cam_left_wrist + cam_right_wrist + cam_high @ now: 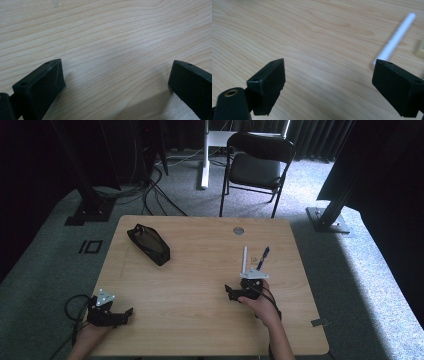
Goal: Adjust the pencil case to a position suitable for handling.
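A white pen (244,260) and a dark blue pen (262,257) lie on the right half of the wooden table (195,270). Just in front of them a hand holds my right gripper (230,292), its jaws open and pointing left. In the right gripper view that gripper (328,75) is empty over bare wood, with the white pen (395,40) just beyond its right jaw. A black pouch (148,244) lies at the far left of the table. My left gripper (126,314) sits at the near left corner, and in the left gripper view it (116,75) stands open over bare wood.
A round grommet hole (238,230) sits near the table's far edge. Behind the table stands a black folding chair (257,162). Black frame posts (90,200) (332,205) stand on the carpet at both far corners, with cables (150,190) on the floor.
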`<state>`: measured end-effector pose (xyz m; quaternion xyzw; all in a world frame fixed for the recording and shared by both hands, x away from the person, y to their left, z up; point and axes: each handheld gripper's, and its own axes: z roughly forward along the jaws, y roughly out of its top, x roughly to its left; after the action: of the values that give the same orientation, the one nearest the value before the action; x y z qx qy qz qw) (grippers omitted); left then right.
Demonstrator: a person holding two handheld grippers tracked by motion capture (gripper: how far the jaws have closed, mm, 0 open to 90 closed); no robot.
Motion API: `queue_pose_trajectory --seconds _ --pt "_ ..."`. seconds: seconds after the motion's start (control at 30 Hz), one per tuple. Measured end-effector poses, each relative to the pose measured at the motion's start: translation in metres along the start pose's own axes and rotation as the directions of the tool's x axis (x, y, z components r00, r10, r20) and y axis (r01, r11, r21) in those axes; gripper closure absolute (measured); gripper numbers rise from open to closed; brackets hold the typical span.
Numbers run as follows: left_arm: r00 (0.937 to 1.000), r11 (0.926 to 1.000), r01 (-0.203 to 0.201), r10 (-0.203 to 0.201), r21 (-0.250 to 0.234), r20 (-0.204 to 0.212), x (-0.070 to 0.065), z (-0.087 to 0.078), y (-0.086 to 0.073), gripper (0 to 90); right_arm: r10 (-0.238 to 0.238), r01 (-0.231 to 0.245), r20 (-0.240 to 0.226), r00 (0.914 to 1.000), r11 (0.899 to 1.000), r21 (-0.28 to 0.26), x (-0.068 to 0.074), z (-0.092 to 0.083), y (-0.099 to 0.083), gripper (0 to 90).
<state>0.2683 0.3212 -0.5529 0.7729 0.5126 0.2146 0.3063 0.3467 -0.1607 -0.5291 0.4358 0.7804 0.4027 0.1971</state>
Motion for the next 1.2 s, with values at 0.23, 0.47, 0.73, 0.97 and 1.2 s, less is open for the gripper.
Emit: queue_pose_trajectory --seconds 0.23,0.47,0.73,0.97,1.2 --pt "1.0 1.0 0.001 -0.001 0.0 0.0 0.0 0.0 0.0 0.6 -0.017 0.017 -0.024 0.9996 1.0 -0.015 0.01 0.009 0.013 11.4" --pt "1.0 1.0 0.001 -0.001 -0.001 0.0 0.0 0.0 0.0 0.6 -0.023 0.021 -0.048 0.9986 0.999 -0.026 0.022 0.02 0.023 11.4" --pt "1.0 1.0 0.002 -0.002 0.0 0.0 0.0 0.0 0.0 0.6 -0.065 0.063 -0.07 0.9954 0.998 -0.028 0.038 0.034 0.037 11.4" --pt "1.0 1.0 0.002 -0.002 0.0 0.0 0.0 0.0 0.0 0.6 -0.078 0.073 -0.095 0.9924 0.996 -0.055 0.048 0.045 0.048 11.4" --pt "1.0 1.0 0.002 -0.002 0.0 0.0 0.0 0.0 0.0 0.6 -0.095 0.085 -0.122 0.9881 0.993 -0.081 0.062 0.057 0.058 11.3"
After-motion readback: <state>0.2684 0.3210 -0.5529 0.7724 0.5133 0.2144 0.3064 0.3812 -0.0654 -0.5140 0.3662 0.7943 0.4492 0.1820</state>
